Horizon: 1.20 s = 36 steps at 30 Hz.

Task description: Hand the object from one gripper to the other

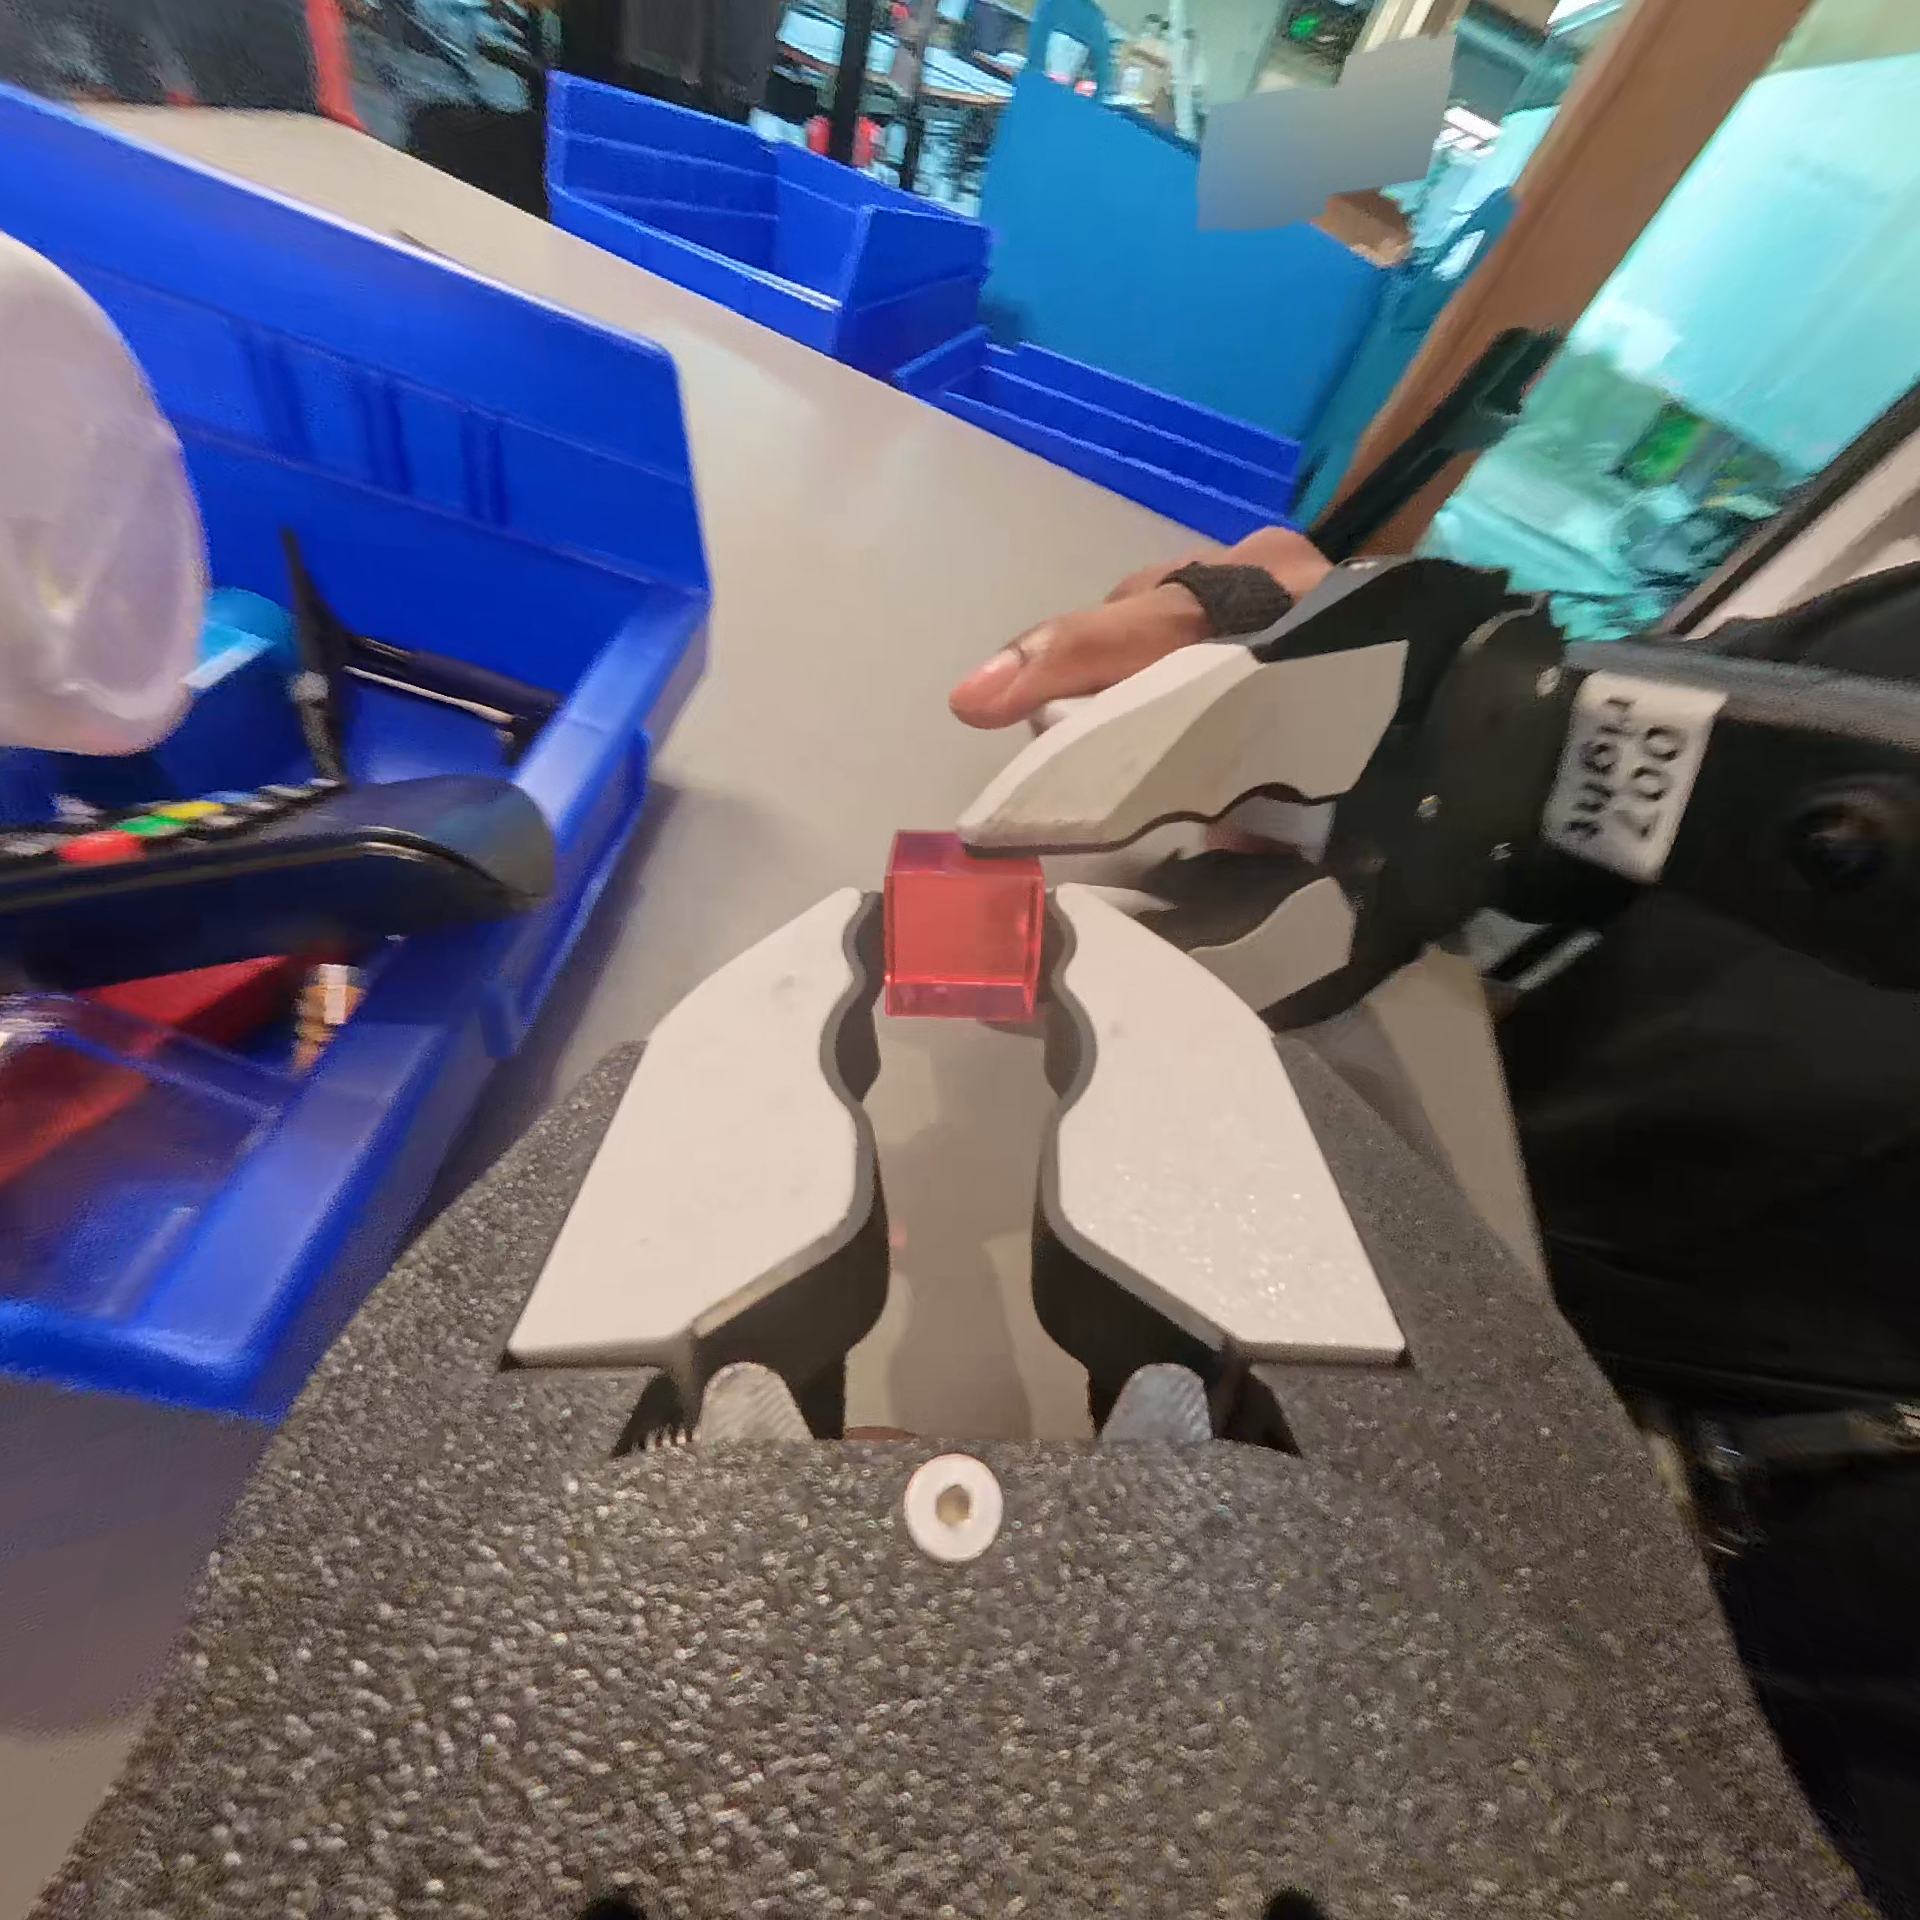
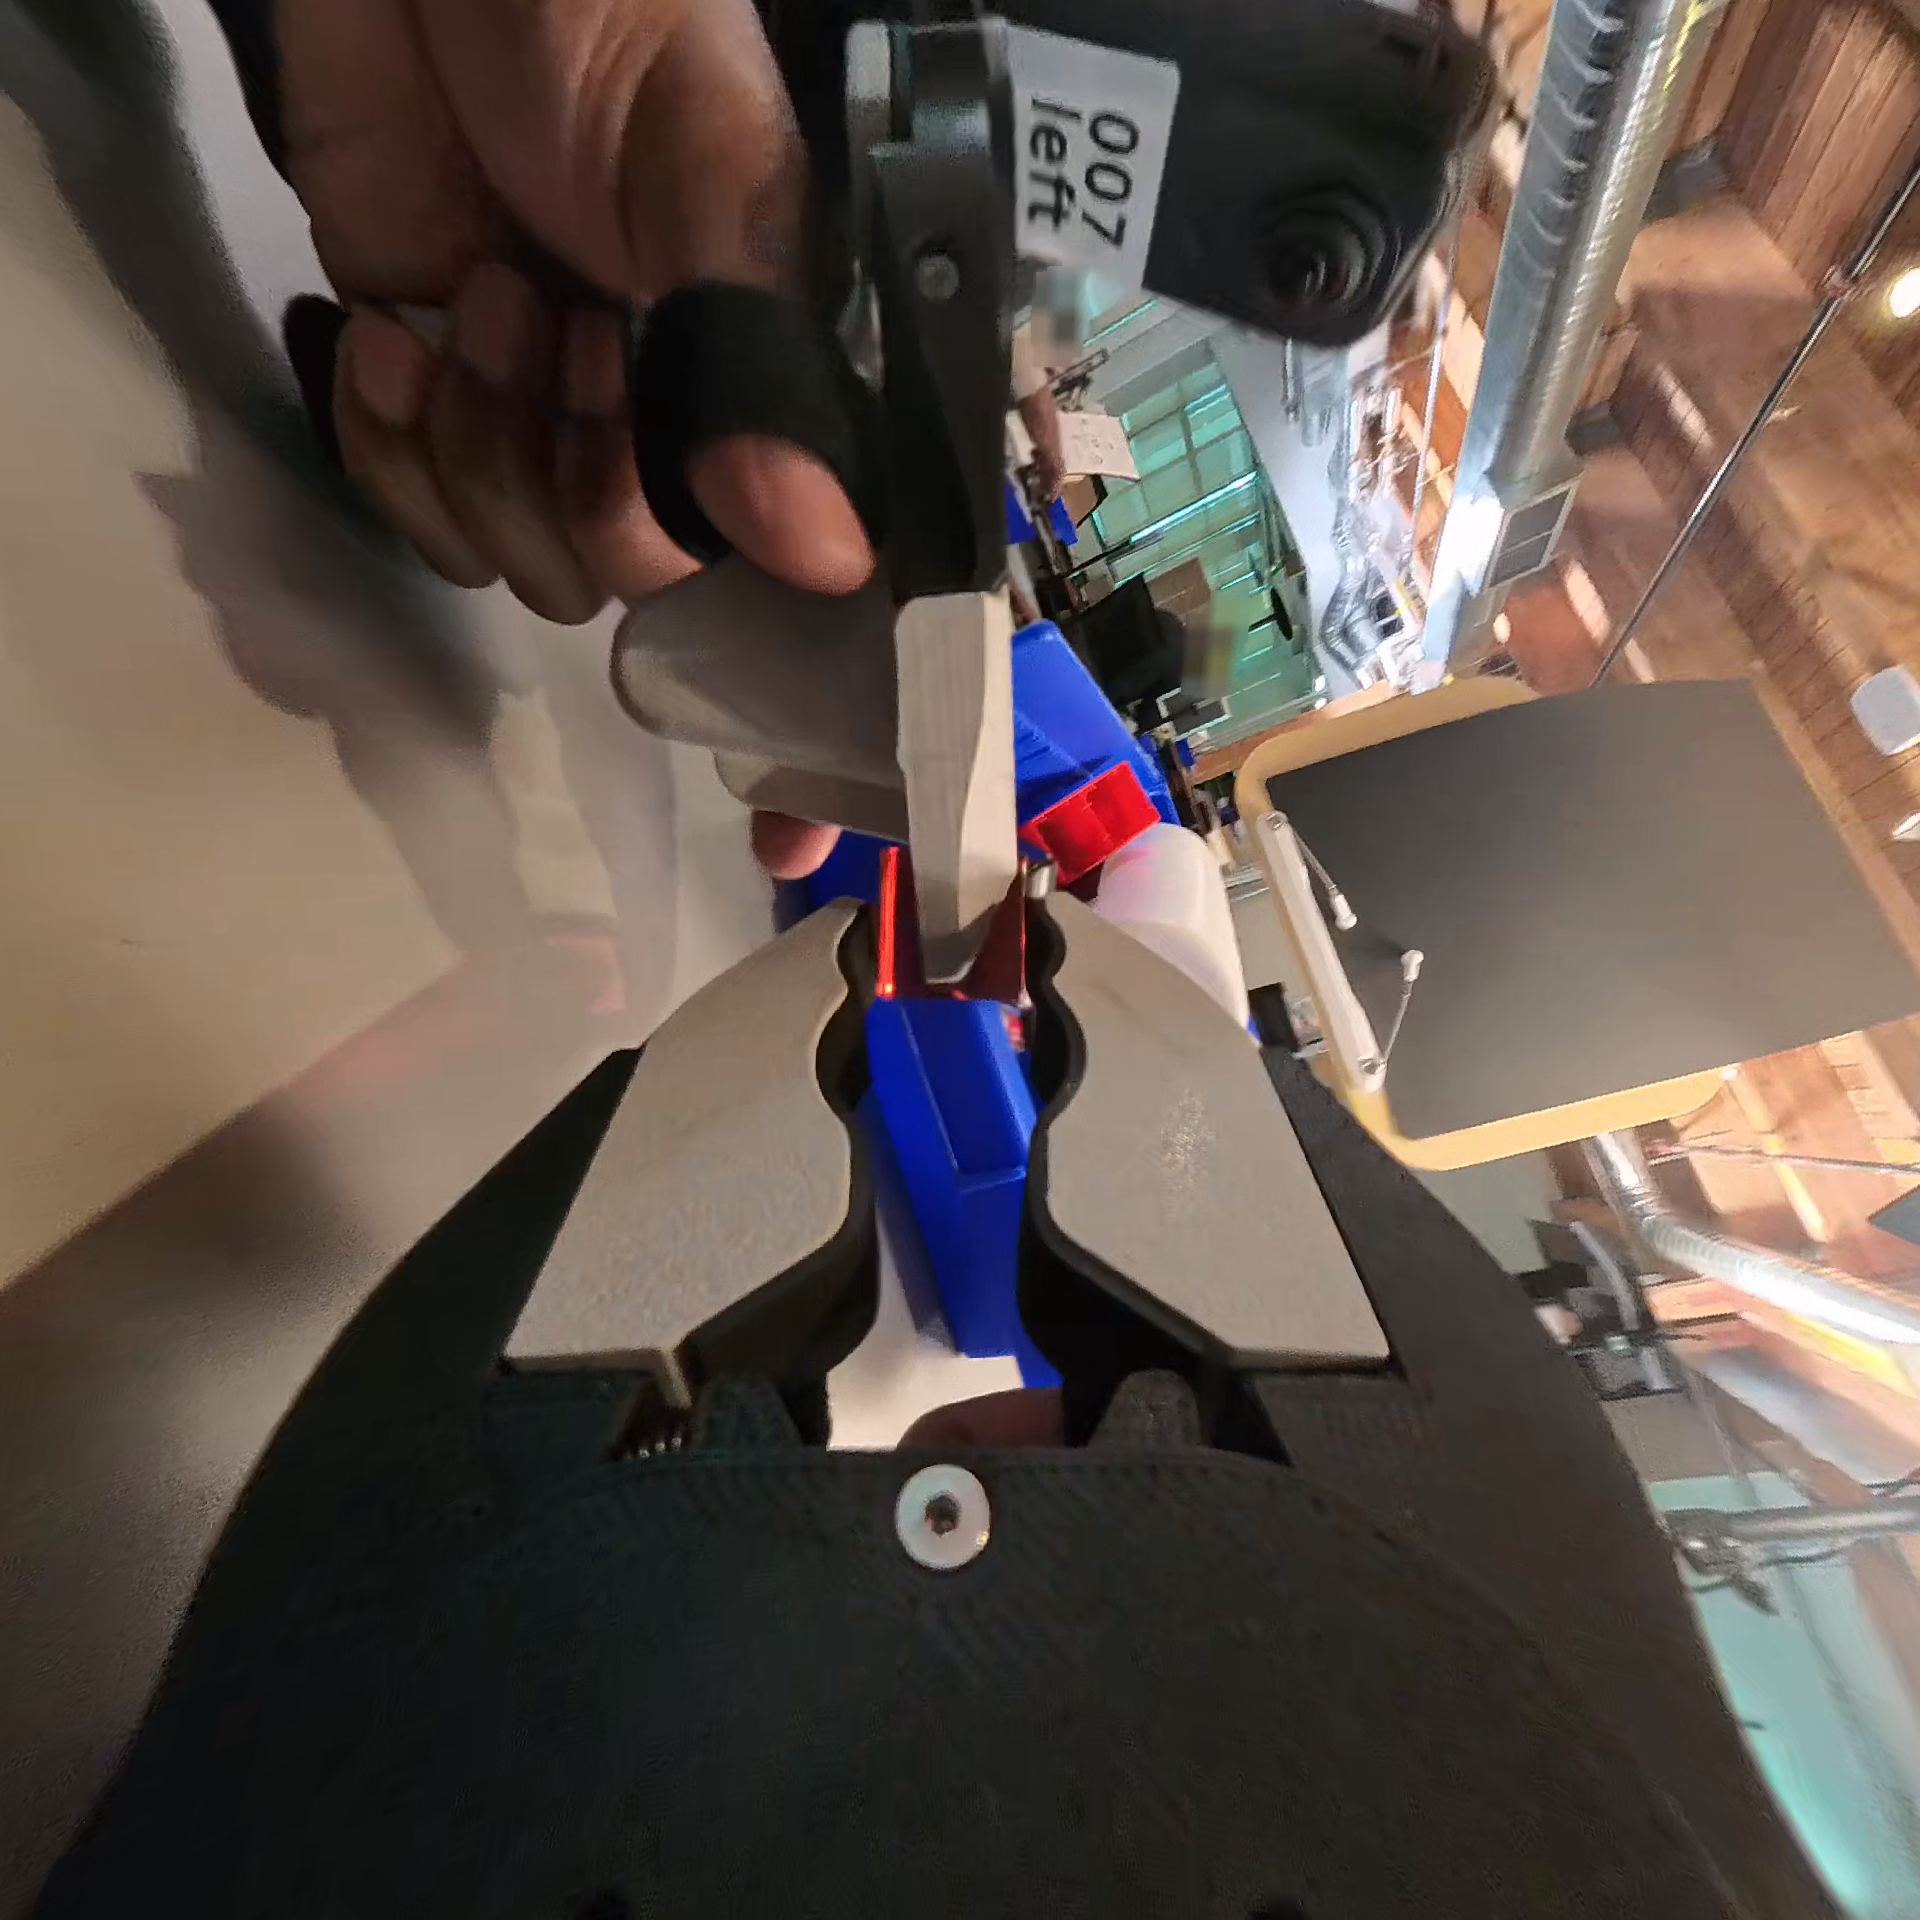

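Observation:
A red translucent cube [image 1: 961, 935] is held over the grey table [image 1: 883, 540]. My left gripper [image 1: 961, 914] is shut on it, one fingertip on each side. My right gripper reaches in from the right; its upper finger [image 1: 1143, 758] lies on the cube's top and its lower finger [image 1: 1278, 935] runs under it. In the right wrist view my right gripper [image 2: 948, 935] is closed to the cube's width around the cube [image 2: 888, 935]. A left gripper finger [image 2: 951, 790] covers most of the cube there.
A blue bin [image 1: 468, 520] stands at the left, holding a black remote-like device [image 1: 312, 842] and a white bag [image 1: 83, 520]. More blue bins [image 1: 831, 239] stand at the back. A hand [image 1: 1091, 655] is by the right gripper. A red-capped white bottle [image 2: 1091, 821] shows beyond. Only a small space, under 4 cm, lies between the two pairs of fingers.

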Motion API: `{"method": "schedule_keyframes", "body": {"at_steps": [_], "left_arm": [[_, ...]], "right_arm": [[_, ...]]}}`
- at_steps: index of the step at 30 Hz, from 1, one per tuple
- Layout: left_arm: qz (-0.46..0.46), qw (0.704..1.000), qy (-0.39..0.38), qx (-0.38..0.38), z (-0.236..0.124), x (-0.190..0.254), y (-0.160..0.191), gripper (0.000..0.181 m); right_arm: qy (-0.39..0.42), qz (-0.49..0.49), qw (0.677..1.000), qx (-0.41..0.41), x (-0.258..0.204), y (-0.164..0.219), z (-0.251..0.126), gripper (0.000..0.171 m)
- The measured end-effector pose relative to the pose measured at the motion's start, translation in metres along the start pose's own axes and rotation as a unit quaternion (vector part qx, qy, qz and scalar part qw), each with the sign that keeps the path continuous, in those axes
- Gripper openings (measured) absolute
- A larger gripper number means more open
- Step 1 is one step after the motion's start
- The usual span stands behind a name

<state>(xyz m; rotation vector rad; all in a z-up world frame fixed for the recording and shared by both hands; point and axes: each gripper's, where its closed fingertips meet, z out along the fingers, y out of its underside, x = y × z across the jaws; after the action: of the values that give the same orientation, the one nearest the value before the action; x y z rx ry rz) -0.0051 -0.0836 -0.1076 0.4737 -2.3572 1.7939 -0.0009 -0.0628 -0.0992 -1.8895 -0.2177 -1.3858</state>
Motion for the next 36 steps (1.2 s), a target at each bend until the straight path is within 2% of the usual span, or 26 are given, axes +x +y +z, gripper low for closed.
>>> {"method": "schedule_keyframes", "body": {"at_steps": [3,6,10,12,14,17,20,21,23,28,30,32,36], "left_arm": [[0.090,0.993,-0.080,0.004,-0.006,-0.016,-0.006,0.029],[0.217,0.960,-0.176,-0.001,-0.014,-0.032,-0.013,0.028],[0.400,0.876,-0.268,-0.028,-0.016,-0.033,-0.017,0.028],[0.483,0.823,-0.296,-0.040,-0.014,-0.029,-0.018,0.028],[0.541,0.781,-0.308,-0.049,-0.011,-0.022,-0.017,0.028],[0.579,0.752,-0.310,-0.056,-0.005,-0.014,-0.014,0.028],[0.597,0.736,-0.313,-0.061,-0.003,-0.012,-0.013,0.028],[0.593,0.741,-0.308,-0.065,-0.003,-0.013,-0.011,0.029],[0.555,0.775,-0.292,-0.075,-0.004,-0.019,-0.007,0.034],[0.328,0.922,-0.193,-0.071,-0.009,-0.024,-0.004,0.045],[0.209,0.968,-0.128,-0.058,-0.010,-0.018,-0.005,0.048],[0.113,0.990,-0.072,-0.031,-0.012,-0.011,-0.010,0.049],[0.010,1.000,-0.015,-0.016,-0.009,-0.005,-0.009,0.052]], "right_arm": [[-0.037,0.101,0.994,0.001,0.000,0.007,0.001,0.030],[-0.100,0.264,0.959,-0.003,0.000,0.015,0.003,0.045],[-0.166,0.470,0.867,0.027,0.009,0.010,0.003,0.053],[-0.183,0.537,0.823,0.039,0.013,0.007,0.003,0.053],[-0.197,0.570,0.797,0.039,0.012,0.005,0.004,0.053],[-0.210,0.571,0.793,0.020,0.002,0.002,0.007,0.053],[-0.195,0.534,0.823,-0.003,-0.004,0.003,0.010,0.028],[-0.179,0.511,0.841,-0.008,-0.003,0.005,0.011,0.028],[-0.140,0.451,0.881,-0.024,0.001,0.013,0.011,0.028],[-0.053,0.287,0.955,-0.052,0.016,0.027,0.009,0.028],[-0.032,0.219,0.973,-0.062,0.016,0.030,0.008,0.028],[-0.023,0.165,0.984,-0.063,0.013,0.028,0.008,0.028],[-0.017,0.100,0.994,-0.043,0.005,0.015,0.008,0.028]]}}
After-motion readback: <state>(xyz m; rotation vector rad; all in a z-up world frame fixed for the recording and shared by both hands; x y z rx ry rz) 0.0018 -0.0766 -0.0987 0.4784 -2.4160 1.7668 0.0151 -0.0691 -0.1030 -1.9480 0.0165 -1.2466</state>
